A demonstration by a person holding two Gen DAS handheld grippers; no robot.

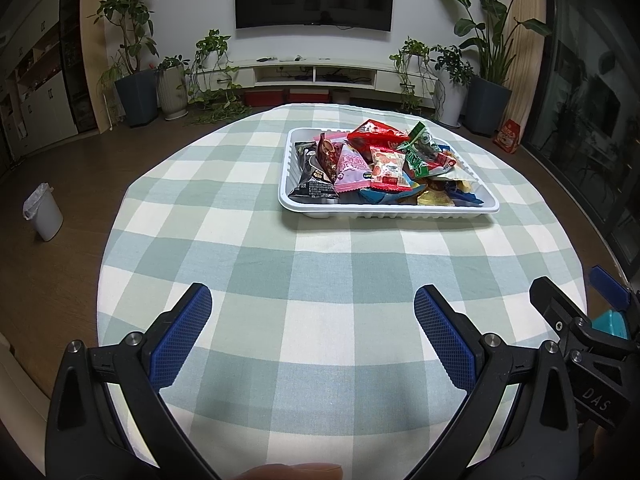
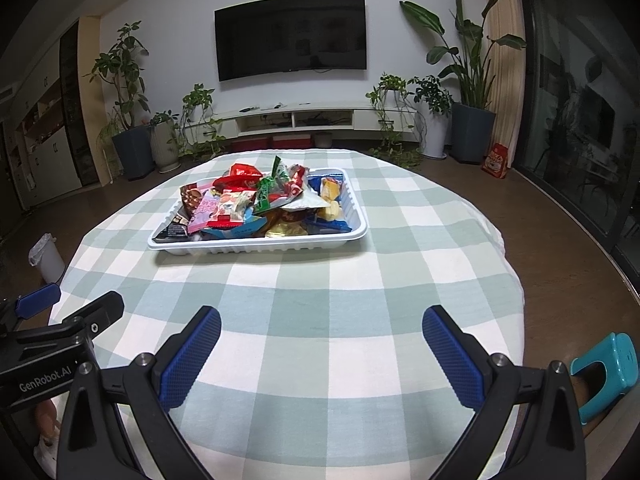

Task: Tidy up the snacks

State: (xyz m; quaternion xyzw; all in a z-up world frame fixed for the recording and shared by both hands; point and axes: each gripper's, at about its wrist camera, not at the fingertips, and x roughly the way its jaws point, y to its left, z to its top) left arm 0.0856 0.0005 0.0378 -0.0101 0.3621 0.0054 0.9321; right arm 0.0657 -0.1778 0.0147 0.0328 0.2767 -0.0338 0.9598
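Observation:
A white plastic tray (image 1: 384,211) sits on the far half of the checked tablecloth, also in the right wrist view (image 2: 256,243). It holds a heap of snack packets: a red one (image 1: 376,133) on top, a pink one (image 1: 352,166), a black one (image 1: 314,184), a green one (image 1: 418,152) and several more. My left gripper (image 1: 312,320) is open and empty above the near part of the table. My right gripper (image 2: 320,336) is open and empty, well short of the tray. Each gripper shows at the edge of the other's view.
The round table with its green and white cloth (image 1: 280,264) has floor all around. A white bin (image 1: 43,216) stands on the floor at the left. A teal stool (image 2: 604,372) is at the right. Potted plants and a TV cabinet (image 2: 296,118) line the far wall.

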